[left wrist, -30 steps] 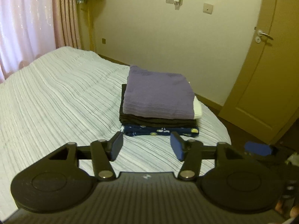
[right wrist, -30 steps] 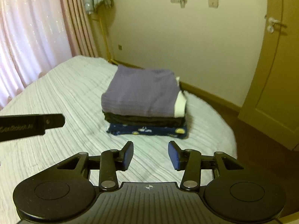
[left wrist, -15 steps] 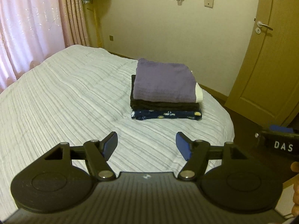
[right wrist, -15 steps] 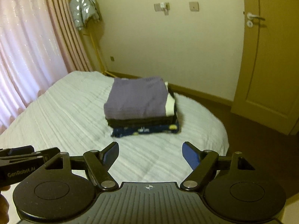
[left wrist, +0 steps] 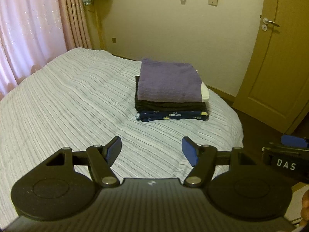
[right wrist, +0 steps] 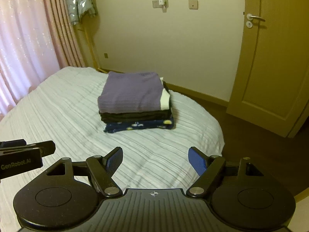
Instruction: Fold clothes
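Both claws hang over the near end of the bed point(left wrist: 63, 100), and neither has anything in it. The left claw point(left wrist: 151, 148) has its jaws spread wide, having just been opening, with only striped bedcover showing between the blue pads point(left wrist: 190, 150). The right claw point(right wrist: 156, 159) is the same story: jaws just opened out, now standing far apart, nothing between them. The folded clothes sit well beyond both, toward the far right part of the bed, in one neat stack: a purple top point(right wrist: 131, 94) with a white edge on the right lies uppermost, a black garment point(right wrist: 135, 116) is under it, and a dark blue patterned piece point(right wrist: 139, 126) is at the bottom, resting on the bedcover. Pink curtains point(left wrist: 29, 29) hang along the left, a pale jacket point(right wrist: 81, 2) hangs in the far corner, and a closed door point(right wrist: 270, 67) stands on the right. Each claw can just glimpse the other at the edge of its own view.
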`<act>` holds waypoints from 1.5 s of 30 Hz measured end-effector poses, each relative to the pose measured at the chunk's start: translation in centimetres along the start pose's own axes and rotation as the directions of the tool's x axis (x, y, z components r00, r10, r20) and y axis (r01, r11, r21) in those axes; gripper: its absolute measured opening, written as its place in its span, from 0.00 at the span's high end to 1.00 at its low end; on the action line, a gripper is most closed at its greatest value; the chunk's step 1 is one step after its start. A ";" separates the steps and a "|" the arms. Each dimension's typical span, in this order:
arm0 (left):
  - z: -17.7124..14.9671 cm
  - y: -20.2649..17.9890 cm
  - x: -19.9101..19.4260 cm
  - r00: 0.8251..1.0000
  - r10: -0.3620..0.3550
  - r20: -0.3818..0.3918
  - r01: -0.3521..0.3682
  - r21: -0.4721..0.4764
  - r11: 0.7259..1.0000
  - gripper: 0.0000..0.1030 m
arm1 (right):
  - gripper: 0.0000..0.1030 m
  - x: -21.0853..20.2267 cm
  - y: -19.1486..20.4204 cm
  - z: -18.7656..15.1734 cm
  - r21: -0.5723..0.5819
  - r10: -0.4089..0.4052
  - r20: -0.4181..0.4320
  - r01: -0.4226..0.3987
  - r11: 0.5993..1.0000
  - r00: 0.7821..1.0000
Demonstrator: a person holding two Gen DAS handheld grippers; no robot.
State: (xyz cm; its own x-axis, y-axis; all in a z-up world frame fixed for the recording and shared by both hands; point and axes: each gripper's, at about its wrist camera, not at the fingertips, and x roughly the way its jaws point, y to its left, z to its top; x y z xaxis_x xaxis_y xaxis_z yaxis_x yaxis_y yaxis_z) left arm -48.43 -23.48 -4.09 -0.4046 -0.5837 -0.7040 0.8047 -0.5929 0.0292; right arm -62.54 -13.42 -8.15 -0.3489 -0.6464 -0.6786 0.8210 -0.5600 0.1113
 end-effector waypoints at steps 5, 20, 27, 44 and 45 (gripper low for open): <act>-0.4 -0.3 0.3 1.000 -0.002 0.002 0.002 0.030 1.000 0.34 | 0.24 0.9 -0.6 -0.2 0.073 0.038 -0.031 -0.036 0.997 0.999; -0.4 -1.1 3.7 0.996 -0.015 -0.086 0.017 0.027 1.000 0.34 | 0.24 4.0 -0.2 -0.2 0.045 0.057 -0.155 -0.050 0.998 0.986; -0.1 -1.3 5.4 0.993 -0.009 -0.120 0.013 0.034 0.999 0.34 | 0.24 5.3 -0.4 0.1 0.042 0.050 -0.180 -0.043 0.998 0.982; 1.8 -1.1 8.7 0.988 -0.014 -0.154 0.020 0.036 0.999 0.34 | 0.24 8.4 -0.4 1.8 0.022 0.043 -0.223 -0.039 0.999 0.974; 1.9 -1.1 9.0 0.988 -0.013 -0.156 0.018 0.035 0.999 0.34 | 0.24 8.7 -0.3 1.9 0.020 0.043 -0.226 -0.039 0.999 0.973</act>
State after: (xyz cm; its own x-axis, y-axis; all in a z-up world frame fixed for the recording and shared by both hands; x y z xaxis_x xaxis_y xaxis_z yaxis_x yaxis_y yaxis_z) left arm -53.73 -29.11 -9.10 -0.3419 -0.4823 -0.8065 0.7815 -0.6226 0.0411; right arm -66.67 -19.87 -12.66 -0.2023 -0.5360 -0.8196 0.8249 -0.5443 0.1524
